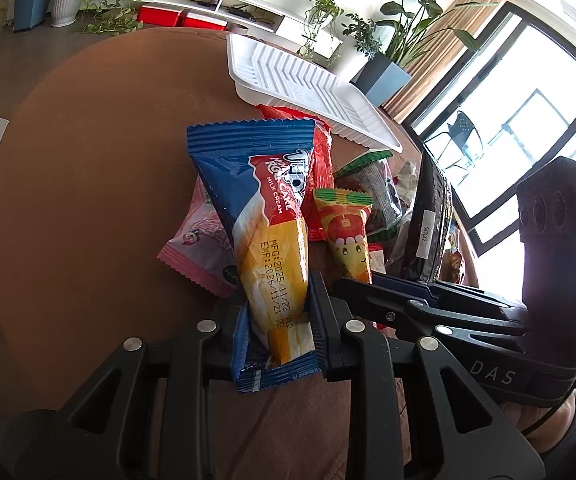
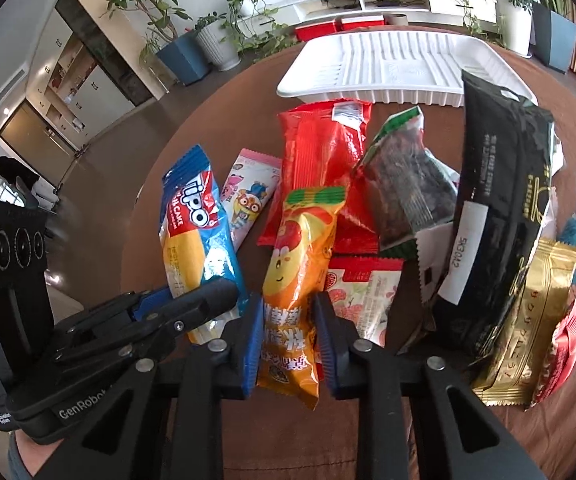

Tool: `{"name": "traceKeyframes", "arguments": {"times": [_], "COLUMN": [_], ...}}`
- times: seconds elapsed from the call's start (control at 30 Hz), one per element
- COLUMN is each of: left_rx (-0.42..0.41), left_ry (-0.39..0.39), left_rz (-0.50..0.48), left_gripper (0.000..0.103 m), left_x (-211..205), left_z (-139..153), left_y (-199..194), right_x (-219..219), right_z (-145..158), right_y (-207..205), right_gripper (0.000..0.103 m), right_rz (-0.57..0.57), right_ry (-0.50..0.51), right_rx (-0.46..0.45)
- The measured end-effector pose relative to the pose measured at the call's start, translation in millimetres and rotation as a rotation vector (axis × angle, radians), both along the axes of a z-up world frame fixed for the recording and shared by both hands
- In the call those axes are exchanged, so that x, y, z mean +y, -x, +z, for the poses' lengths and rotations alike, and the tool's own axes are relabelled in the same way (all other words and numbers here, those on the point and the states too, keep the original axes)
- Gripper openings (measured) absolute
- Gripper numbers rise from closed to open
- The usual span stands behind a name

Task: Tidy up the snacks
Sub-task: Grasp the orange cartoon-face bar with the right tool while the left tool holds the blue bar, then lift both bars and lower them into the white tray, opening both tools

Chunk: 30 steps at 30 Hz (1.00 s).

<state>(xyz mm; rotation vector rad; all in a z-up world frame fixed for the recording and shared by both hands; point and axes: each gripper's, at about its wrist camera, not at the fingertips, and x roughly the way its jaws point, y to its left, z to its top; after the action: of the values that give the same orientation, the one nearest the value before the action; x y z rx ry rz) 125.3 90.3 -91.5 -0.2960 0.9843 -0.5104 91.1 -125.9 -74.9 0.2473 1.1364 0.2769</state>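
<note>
A blue roll-cake packet (image 1: 264, 216) sticks out forward from my left gripper (image 1: 278, 304), which is shut on its near end. The same packet (image 2: 196, 224) and the left gripper (image 2: 192, 304) show at the left of the right wrist view. My right gripper (image 2: 288, 320) is shut on the lower part of an orange snack packet (image 2: 299, 248) with a cartoon face; both blue pads press its sides. In the left wrist view the orange packet (image 1: 347, 236) lies just right of the cake, with the right gripper (image 1: 367, 280) at its near end. A white ribbed tray (image 2: 387, 64) stands empty behind the snacks.
On the round brown table (image 1: 88, 160) lies a pile of snacks: a pink packet (image 2: 248, 188), a red packet (image 2: 323, 148), a green-edged clear packet (image 2: 407, 184), a long black packet (image 2: 499, 200) and a gold packet (image 2: 527, 320). The table edge curves close at the left.
</note>
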Motion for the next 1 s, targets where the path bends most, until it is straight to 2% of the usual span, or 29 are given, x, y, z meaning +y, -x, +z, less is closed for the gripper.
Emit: {"name": "traceKeyframes", "arguments": {"times": [0.17, 0.23, 0.33, 0.47, 0.67, 0.87, 1.0], "left_rx": [0.002, 0.002, 0.003, -0.002, -0.016, -0.025, -0.038], "left_ry": [-0.002, 0.000, 0.003, 0.020, 0.057, 0.113, 0.120], "left_rz": [0.009, 0.009, 0.009, 0.004, -0.003, -0.011, -0.026], "left_gripper": [0.024, 0.024, 0.024, 0.024, 0.024, 0.024, 0.024], "left_x": [-2, -2, -4, -5, -1, 5, 4], "left_z": [-1, -2, -2, -3, 5, 18, 28], "left_y": [2, 3, 3, 5, 10, 14, 14], "right_x": [10, 16, 20, 15, 7, -10, -29], "right_z": [-2, -10, -11, -11, -2, 14, 29], "right_y": [-12, -12, -13, -14, -5, 4, 11], "right_gripper": [0.025, 0.028, 0.025, 0.019, 0.017, 0.017, 0.017], "right_rz": [0.044, 0.052, 0.071, 0.054, 0.044, 0.027, 0.012], "right_ry": [0.063, 0.077, 0.110, 0.075, 0.025, -0.073, -0.151], "right_rx": [0.002, 0.032, -0.002, -0.005, -0.057, -0.089, -0.128]}}
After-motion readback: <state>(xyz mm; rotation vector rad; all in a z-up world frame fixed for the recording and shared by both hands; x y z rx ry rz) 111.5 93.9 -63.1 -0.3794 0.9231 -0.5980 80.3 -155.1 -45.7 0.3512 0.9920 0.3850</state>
